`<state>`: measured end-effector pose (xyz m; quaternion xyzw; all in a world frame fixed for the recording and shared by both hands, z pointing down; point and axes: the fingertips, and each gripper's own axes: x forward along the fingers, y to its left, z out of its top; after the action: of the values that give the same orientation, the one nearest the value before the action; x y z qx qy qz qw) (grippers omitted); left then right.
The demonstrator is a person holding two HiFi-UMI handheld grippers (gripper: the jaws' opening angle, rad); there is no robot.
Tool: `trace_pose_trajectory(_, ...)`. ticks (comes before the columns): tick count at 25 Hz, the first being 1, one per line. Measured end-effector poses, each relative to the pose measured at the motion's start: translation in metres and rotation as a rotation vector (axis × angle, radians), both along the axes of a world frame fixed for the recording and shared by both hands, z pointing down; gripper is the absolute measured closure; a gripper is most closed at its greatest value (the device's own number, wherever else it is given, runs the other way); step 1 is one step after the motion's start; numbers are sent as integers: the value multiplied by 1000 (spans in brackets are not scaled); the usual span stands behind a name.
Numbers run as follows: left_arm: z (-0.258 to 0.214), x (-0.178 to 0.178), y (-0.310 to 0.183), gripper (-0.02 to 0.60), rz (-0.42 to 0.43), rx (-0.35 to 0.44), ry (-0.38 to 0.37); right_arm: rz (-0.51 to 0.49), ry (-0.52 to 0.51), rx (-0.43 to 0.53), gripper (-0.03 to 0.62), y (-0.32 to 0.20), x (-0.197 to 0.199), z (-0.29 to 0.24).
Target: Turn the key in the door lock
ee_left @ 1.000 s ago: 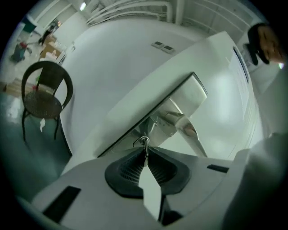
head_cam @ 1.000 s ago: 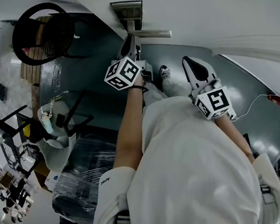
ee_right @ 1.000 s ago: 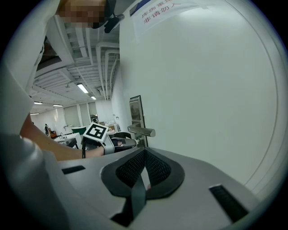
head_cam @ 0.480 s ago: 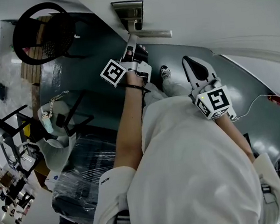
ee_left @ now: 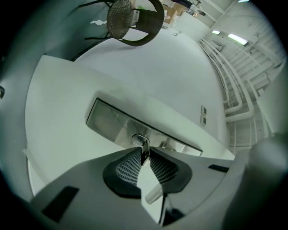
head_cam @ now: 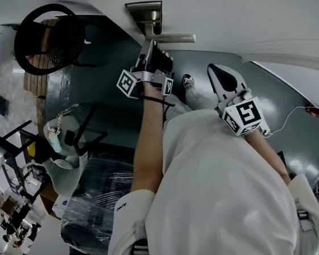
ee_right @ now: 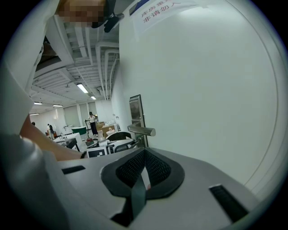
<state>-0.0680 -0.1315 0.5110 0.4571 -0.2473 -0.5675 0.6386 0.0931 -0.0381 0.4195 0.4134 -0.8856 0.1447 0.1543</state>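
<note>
The key [ee_left: 144,145] sits in the steel lock plate [ee_left: 110,122] on the far door, between the tips of the left gripper [ee_left: 145,153], whose jaws have just been opening off it, while the right gripper [ee_right: 143,157] hangs to the right, clenched on nothing.

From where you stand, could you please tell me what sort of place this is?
Probably an open-plan office or workshop, seen from a doorway: a white door with a metal lever handle, a mesh office chair nearby, and exposed ceiling pipes and strip lights overhead.
</note>
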Motion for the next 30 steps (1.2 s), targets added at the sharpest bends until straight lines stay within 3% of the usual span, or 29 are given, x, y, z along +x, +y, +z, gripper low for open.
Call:
trace_pose_trajectory(4, 2, -1, 0, 531, -27, -32, 114, 0, 3, -3, 599, 1, 0, 1)
trace_pose_trajectory(10, 4, 0, 0, 531, -26, -30, 200, 8, 2, -4, 598, 1, 1, 2)
trace_pose_trajectory(14, 7, 1, 0, 531, -54, -71, 353, 5, 4, -5, 598, 1, 1, 3)
trace_pose_trajectory(15, 7, 1, 0, 531, -54, -62, 362, 3, 6, -3, 598, 1, 1, 3)
trace_pose_trajectory(20, 3, -1, 1, 535, 26, 5, 156, 9, 2, -3, 597, 0, 2, 2)
trace_pose_trajectory(26, -17, 18, 4, 529, 122, 109, -17, -14, -2, -2, 599, 0, -1, -1)
trace_pose_trajectory(30, -10, 20, 12, 529, 146, 86, -93, -20, -3, -1, 598, -1, -1, -1)
